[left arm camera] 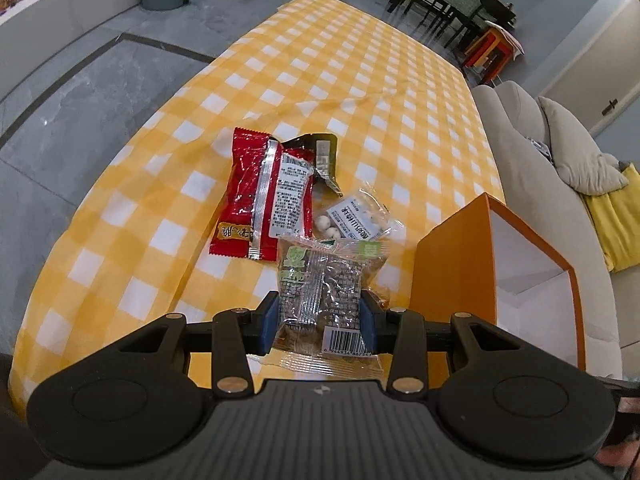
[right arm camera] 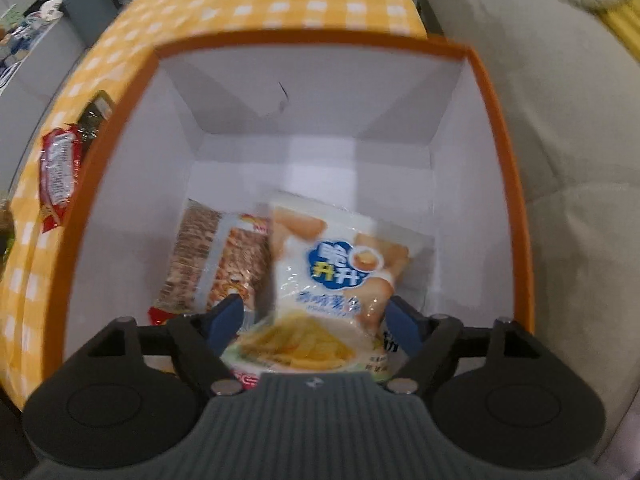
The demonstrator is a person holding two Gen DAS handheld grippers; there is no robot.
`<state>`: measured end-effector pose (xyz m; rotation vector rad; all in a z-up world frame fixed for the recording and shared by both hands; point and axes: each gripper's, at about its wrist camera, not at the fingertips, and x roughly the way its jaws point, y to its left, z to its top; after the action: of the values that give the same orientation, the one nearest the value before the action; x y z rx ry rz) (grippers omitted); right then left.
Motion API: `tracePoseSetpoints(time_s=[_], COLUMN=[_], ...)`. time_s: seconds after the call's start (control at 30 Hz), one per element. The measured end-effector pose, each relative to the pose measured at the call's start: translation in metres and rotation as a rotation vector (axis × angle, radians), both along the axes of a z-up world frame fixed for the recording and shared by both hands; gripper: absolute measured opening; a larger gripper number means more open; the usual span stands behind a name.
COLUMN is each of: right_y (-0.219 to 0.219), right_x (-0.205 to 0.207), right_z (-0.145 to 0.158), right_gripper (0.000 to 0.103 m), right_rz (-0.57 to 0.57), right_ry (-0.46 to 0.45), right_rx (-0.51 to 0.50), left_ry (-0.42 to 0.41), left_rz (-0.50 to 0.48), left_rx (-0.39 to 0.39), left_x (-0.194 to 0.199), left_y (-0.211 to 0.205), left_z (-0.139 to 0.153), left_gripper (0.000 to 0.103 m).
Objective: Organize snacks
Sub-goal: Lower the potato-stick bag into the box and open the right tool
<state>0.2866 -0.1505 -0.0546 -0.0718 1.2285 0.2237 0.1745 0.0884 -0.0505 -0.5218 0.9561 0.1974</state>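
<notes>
My left gripper is shut on a clear packet of dark snack, held just above the yellow checked tablecloth. Beyond it lie a red packet, a black packet and a clear packet of white balls. The open orange box stands to the right. My right gripper points down into that orange box, jaws apart around a white chip packet that the pads do not press. A brown patterned packet lies on the box floor beside it.
A beige sofa with cushions runs along the table's right side, close to the box. Grey tiled floor lies to the left. The red packet shows outside the box's left wall in the right wrist view.
</notes>
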Motion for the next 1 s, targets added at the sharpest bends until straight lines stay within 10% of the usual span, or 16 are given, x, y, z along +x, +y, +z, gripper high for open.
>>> tracePoseSetpoints(time_s=[0.07,0.3,0.47,1.0], right_y=[0.000,-0.007,-0.008,-0.015], right_x=[-0.006,-0.009,-0.002,0.045], right_z=[0.011,0.008,-0.040,-0.016], right_gripper=[0.075,0.014,0.010,0.010], right_rz=[0.009,0.032,0.012,-0.107], right_ry=[-0.033,-0.049,0.079,0.009], right_rx=[0.009,0.026,-0.029,0.076], left_ry=[-0.002,-0.010,-0.004,-0.006], left_rz=[-0.002,-0.033,-0.045,-0.068], left_rx=[-0.012,0.010,0.026,0.060], left_x=[0.000,0.002,0.004,0.005], left_y=[0.001,-0.005,-0.007,-0.014], left_z=[0.000,0.002,0.003,0.007], left_gripper=[0.046,0.046,0.046,0.046])
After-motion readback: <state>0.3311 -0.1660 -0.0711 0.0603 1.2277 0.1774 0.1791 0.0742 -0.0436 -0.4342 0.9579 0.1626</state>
